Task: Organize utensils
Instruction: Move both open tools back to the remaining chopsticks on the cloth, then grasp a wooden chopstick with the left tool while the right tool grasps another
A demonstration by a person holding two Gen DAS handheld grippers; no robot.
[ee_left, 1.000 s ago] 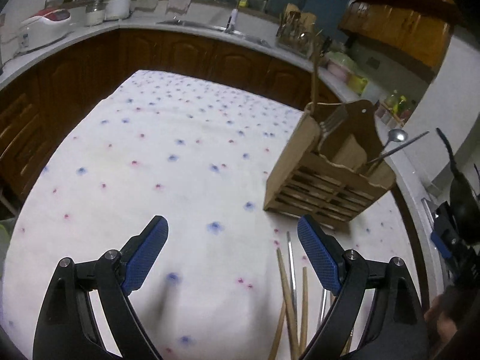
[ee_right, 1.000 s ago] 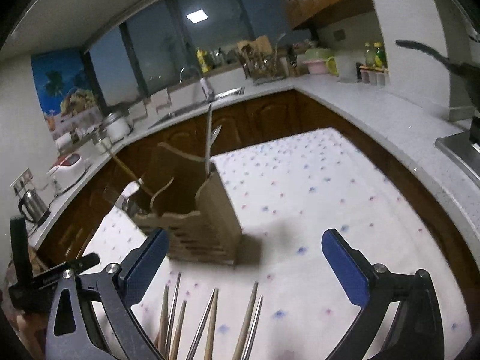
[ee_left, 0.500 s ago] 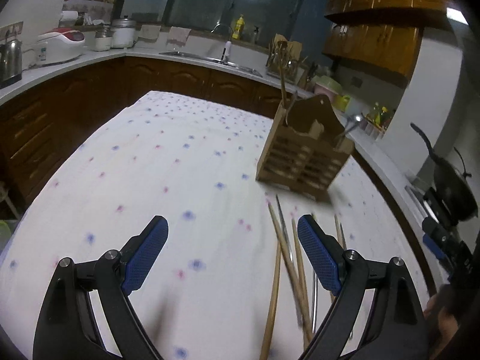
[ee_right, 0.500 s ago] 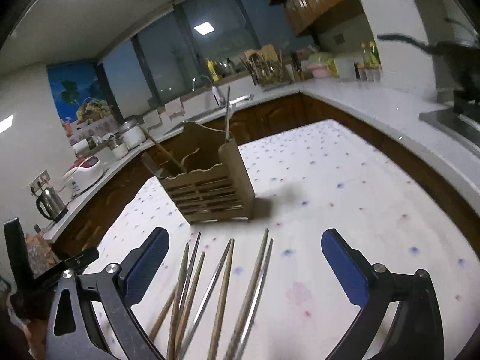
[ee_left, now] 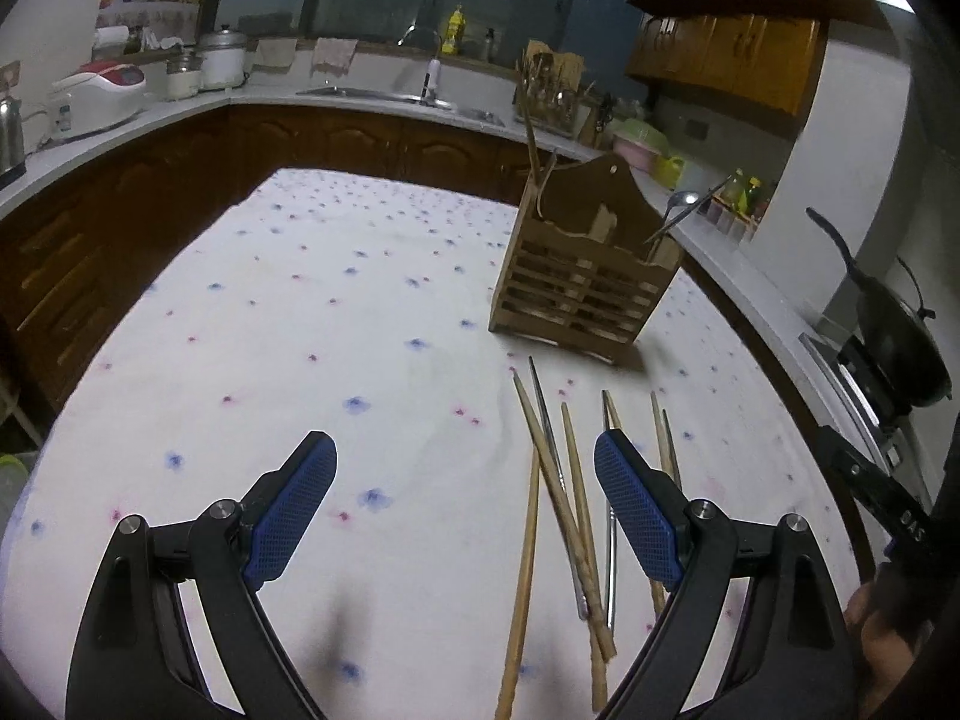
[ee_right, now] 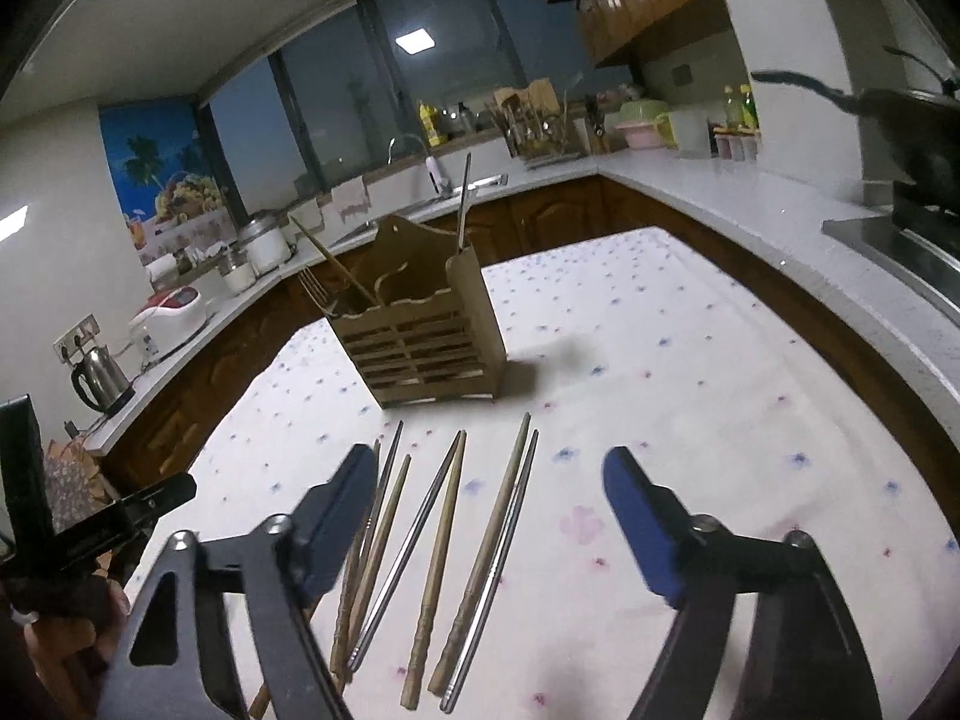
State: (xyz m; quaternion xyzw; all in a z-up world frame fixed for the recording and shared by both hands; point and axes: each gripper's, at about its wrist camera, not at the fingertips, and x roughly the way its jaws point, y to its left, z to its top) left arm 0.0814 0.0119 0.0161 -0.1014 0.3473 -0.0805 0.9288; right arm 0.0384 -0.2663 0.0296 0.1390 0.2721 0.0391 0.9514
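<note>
Both tools, left (ee_left: 465, 504) & right (ee_right: 486, 516), wide open, empty. Chopsticks (ee_right: 447, 540): light, stiff, metal ones slippery; pinch mid-shaft, then wooden caddy (ee_right: 420, 336).

A slatted wooden utensil holder (ee_right: 429, 342) stands upright at frame centre, holding a fork (ee_right: 312, 288) and ladle. Loose wooden and metal chopsticks (ee_right: 447, 531) lie fanned below it, lower centre.

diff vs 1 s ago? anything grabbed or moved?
Both grippers pulled back from the wooden caddy and tilted up: it looks smaller and farther in both wrist views, and more of the loose chopsticks now shows. Nothing was grabbed or released; left gripper and right gripper stay open and empty. Caddy, the utensils in it and the chopsticks on the tablecloth look unmoved.
</note>
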